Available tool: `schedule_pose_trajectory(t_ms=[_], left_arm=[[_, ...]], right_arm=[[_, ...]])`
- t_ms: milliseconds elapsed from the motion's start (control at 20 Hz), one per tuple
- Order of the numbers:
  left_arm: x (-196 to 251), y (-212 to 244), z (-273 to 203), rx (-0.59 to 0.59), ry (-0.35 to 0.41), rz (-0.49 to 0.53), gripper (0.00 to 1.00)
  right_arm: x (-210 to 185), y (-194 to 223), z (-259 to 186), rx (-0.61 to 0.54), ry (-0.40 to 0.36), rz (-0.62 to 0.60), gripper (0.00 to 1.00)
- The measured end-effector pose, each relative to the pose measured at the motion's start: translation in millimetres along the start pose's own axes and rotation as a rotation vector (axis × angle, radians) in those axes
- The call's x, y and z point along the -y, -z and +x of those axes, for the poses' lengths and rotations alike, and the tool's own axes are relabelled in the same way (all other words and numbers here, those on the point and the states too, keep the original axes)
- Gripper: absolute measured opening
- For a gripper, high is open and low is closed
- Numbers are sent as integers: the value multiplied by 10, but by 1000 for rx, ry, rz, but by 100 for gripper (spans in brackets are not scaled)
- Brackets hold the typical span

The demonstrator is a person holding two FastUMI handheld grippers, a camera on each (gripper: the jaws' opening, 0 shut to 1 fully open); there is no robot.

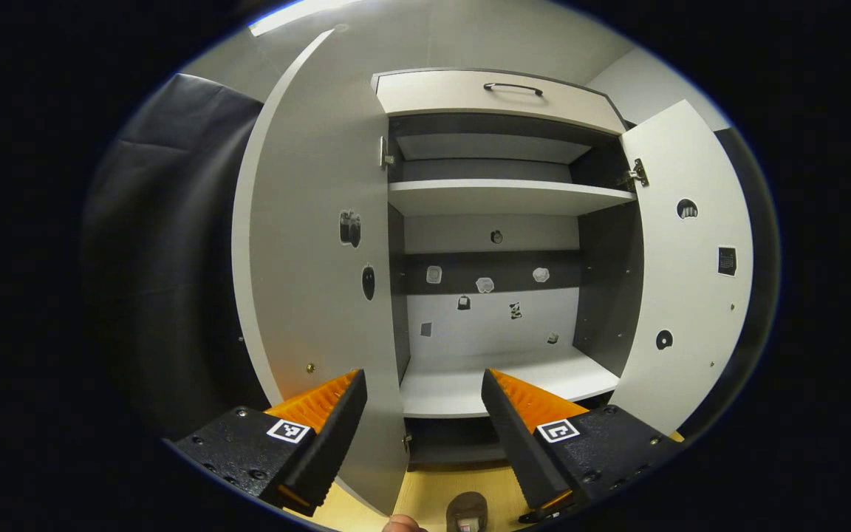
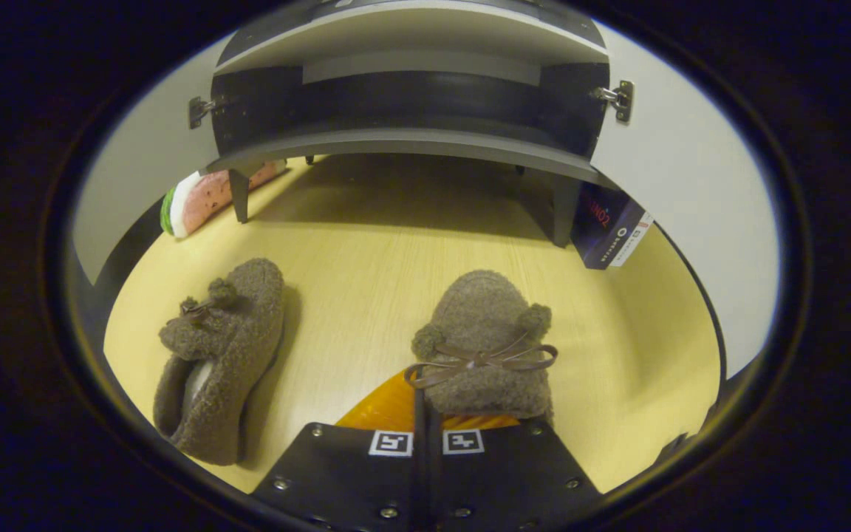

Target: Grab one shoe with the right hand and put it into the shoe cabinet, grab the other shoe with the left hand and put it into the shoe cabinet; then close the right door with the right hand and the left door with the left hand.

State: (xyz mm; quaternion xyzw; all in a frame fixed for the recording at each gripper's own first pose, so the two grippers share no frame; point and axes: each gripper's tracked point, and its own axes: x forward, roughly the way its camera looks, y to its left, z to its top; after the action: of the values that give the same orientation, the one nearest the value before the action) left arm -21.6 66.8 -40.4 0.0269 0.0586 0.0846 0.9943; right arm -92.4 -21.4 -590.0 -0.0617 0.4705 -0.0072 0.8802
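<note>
Two shoes, neither in the cabinet yet, so the task looks barely started. Nearest in the right gripper view, the right gripper (image 2: 425, 414) has its fingers pressed close together at the heel end of the right shoe (image 2: 486, 347), apparently pinching its back edge; the actual contact is hidden under the fuzz, so I can't tell whether both fingers bite. That shoe seems to rest on the counter (image 2: 366, 244), toe pointing away toward the cabinet. The left shoe (image 2: 222, 358) lies to the left, well apart, untouched. Farther back, a watermelon-slice toy (image 2: 200, 196) lies by the cabinet's left leg and a dark box (image 2: 606, 225) stands by the right.

In the left gripper view, the left gripper (image 1: 425, 414) has fingers spread wide, holding nothing, aimed at the shoe cabinet (image 1: 499, 96). Left door (image 1: 307, 244) and right door (image 1: 684, 273) both stand open; the lower shelf (image 1: 507, 380) is bare.

Left to do, by my read: lift and place right shoe, then left shoe, then close both doors.
</note>
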Motion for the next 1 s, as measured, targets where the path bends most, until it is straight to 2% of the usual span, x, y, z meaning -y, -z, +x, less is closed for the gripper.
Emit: schedule_pose_trajectory(t_ms=[250,500,700,1000], left_arm=[[10,0,3,3,11,1,96],[24,34,29,-2,26,-6,96],[25,61,71,-2,32,-12,95],[13,114,167,-8,44,-44,96]], right_arm=[[32,-160,-132,43,9,15,1],[-12,-745,-527,177,-25,22,1],[-29,-1525,-1049,336,-50,11,1],[-16,-3065,-1748,557,-82,22,1]])
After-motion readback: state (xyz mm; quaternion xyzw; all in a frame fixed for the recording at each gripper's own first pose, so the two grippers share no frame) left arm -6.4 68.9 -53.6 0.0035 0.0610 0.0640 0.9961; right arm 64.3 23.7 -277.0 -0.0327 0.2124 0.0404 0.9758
